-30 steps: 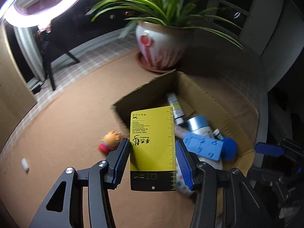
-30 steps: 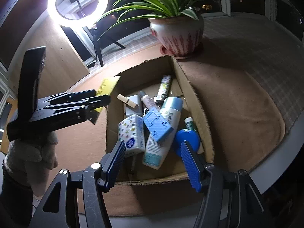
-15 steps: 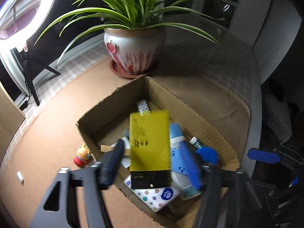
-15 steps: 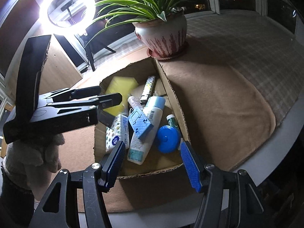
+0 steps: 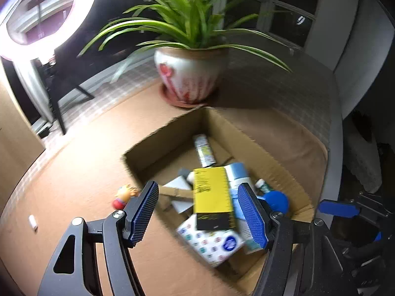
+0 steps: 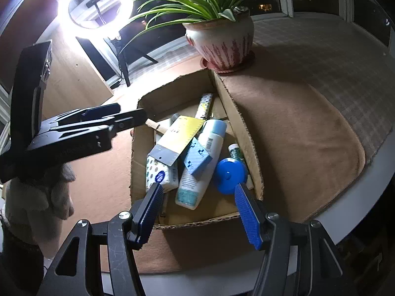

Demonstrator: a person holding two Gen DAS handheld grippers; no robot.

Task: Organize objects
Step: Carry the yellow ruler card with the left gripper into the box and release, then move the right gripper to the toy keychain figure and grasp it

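Observation:
An open cardboard box (image 5: 237,133) (image 6: 243,133) sits on a brown mat. A yellow and black ruler pack (image 5: 212,198) (image 6: 178,139) lies in it, on top of a patterned tissue pack (image 5: 209,243) (image 6: 160,174), a white and blue bottle (image 6: 201,162), a blue block (image 6: 197,159) and a blue round lid (image 6: 230,175). My left gripper (image 5: 198,213) is open and empty above the box's left side; it shows in the right wrist view (image 6: 133,119). My right gripper (image 6: 200,212) is open and empty over the box's near edge.
A small red and orange toy figure (image 5: 123,196) lies on the mat left of the box. A potted plant (image 5: 190,76) (image 6: 221,42) stands behind the box. A ring light (image 6: 95,6) stands at the back left. The table edge (image 6: 370,197) runs at the right.
My left gripper carried the yellow ruler pack over the box, opened and let it go. The pack now lies inside on the other items. The right gripper barely moved.

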